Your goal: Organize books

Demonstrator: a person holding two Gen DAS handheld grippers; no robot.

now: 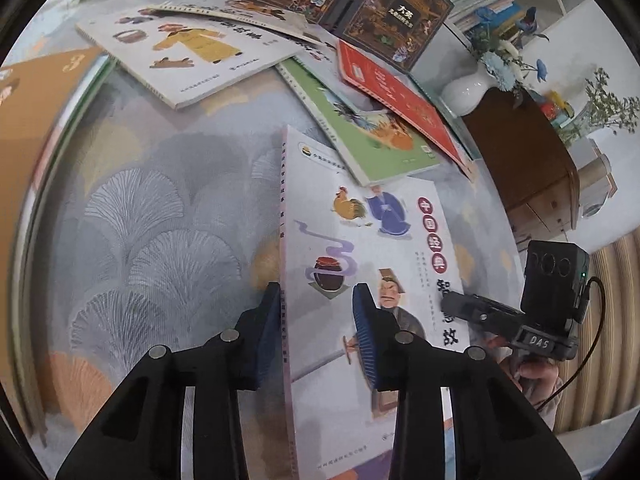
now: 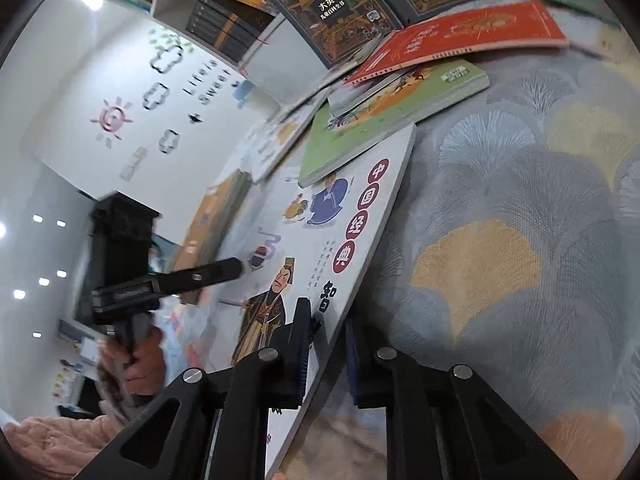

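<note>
Two tools: both on one white picture book (image 1: pixel 360 264), each at an opposite long edge.
Left tool (image 1: pixel 320 332): jaws drawn in around the book's spine edge at lower centre of the left view — one pad outside the spine, the other over the cover; real pressure on the cover cannot be told.
Right tool (image 2: pixel 326 354): nearly closed, clamped on the book's other long edge at bottom centre of the right view.
Book's place: lower middle of both views, tilted off the patterned surface (image 1: pixel 160 208) — its far corner tucked under a green book (image 1: pixel 360 128).
Pile behind: a red book (image 1: pixel 400 100) lies on the green one; two dark ornate volumes (image 1: pixel 392 16) sit at the top of the frame.
Others: a white book with a yellow-robed figure (image 1: pixel 192 52), upper left in the left view.
Background: a white vase of blue flowers (image 1: pixel 468 92), upper right.
</note>
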